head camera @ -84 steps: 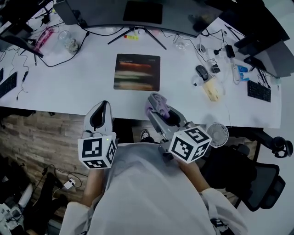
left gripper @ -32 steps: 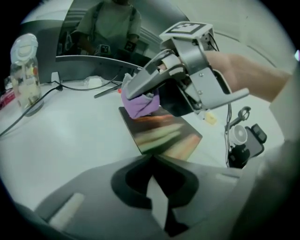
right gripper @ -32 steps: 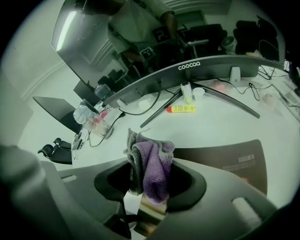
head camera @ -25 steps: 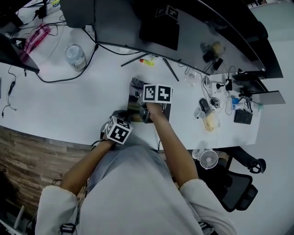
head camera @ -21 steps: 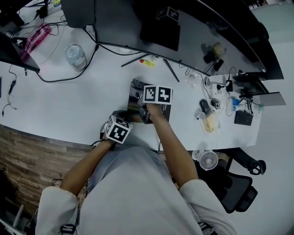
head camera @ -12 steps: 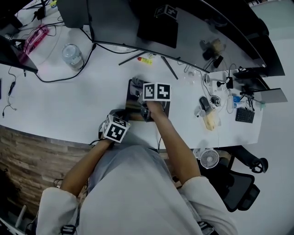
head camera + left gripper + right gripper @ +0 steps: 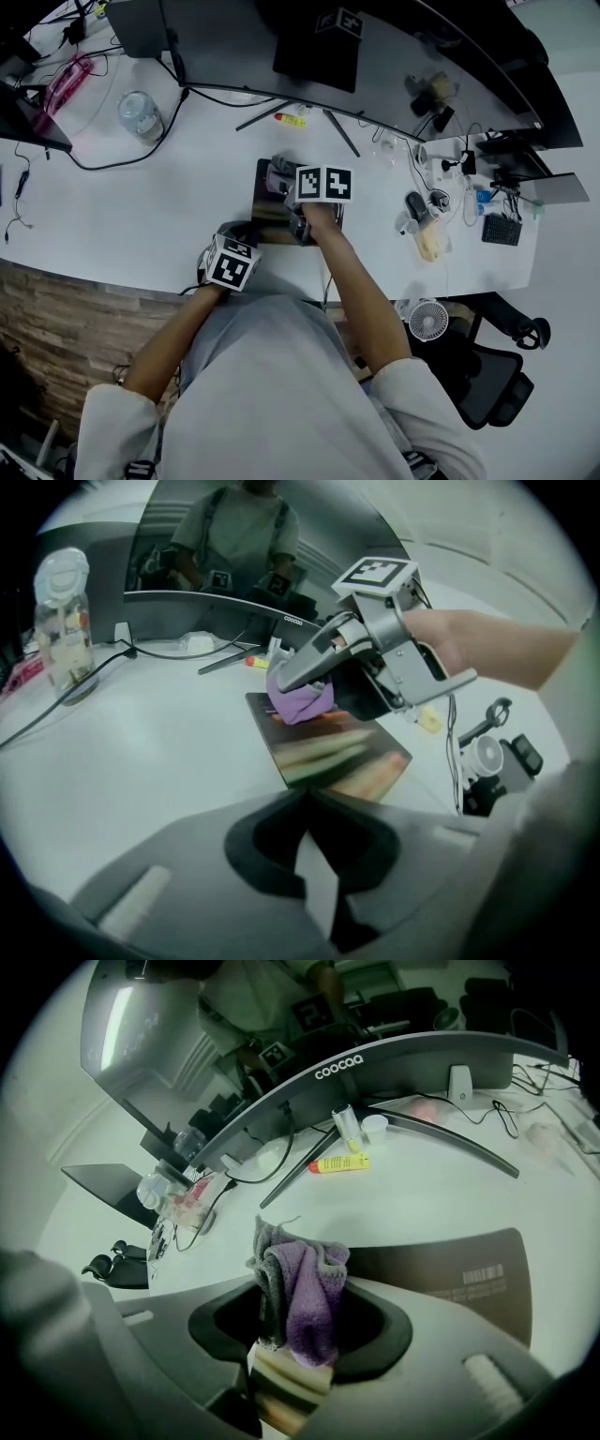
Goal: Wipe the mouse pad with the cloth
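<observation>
- L gripper (image 7: 305, 797): jaws together, nothing in them; tips at mouse pad's (image 7: 328, 752) near-left corner, maybe pinning it, hard to tell.
- R gripper (image 7: 300, 1340): clamped on purple-grey cloth (image 7: 305, 1293), at pad's far-left corner. Wiping under way; next stroke needs a rightward sweep w/ steady pressure.
- Room: bare desk (image 7: 141, 197) left; monitor stand leg (image 7: 339, 133) close behind far edge.

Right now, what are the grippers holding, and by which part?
The right gripper pinches the cloth by one bunched end. The left gripper is shut on nothing.
</observation>
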`<state>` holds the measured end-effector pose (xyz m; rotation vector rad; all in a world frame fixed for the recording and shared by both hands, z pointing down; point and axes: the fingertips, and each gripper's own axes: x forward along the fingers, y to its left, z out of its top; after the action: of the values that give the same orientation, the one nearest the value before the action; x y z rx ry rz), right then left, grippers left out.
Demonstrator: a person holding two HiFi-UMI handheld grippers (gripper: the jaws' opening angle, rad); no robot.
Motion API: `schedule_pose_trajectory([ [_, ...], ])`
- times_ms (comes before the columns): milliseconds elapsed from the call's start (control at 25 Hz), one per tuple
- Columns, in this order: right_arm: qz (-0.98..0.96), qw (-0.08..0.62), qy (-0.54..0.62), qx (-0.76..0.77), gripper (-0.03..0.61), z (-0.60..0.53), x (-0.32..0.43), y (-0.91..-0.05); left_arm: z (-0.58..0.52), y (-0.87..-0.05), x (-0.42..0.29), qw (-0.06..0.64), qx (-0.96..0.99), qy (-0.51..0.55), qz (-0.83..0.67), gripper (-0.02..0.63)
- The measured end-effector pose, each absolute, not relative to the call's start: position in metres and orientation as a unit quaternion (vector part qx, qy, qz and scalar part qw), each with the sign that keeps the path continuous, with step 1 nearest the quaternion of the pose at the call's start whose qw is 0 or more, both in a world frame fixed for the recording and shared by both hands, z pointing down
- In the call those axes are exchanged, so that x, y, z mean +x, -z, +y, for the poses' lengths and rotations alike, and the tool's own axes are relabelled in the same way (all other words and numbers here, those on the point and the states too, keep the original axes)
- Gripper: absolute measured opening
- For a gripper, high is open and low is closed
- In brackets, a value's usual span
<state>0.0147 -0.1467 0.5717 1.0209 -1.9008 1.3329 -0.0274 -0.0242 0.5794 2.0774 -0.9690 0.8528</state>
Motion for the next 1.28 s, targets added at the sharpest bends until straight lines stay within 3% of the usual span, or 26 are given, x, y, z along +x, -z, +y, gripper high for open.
schedule_pose_trajectory([
  [1280, -0.693, 0.298, -0.513, 0.409, 0.196, -0.145, 0.089, -0.575, -0.027, -0.580, -0.027, 0.348, 0.795, -0.318, -0.381, 0.000],
])
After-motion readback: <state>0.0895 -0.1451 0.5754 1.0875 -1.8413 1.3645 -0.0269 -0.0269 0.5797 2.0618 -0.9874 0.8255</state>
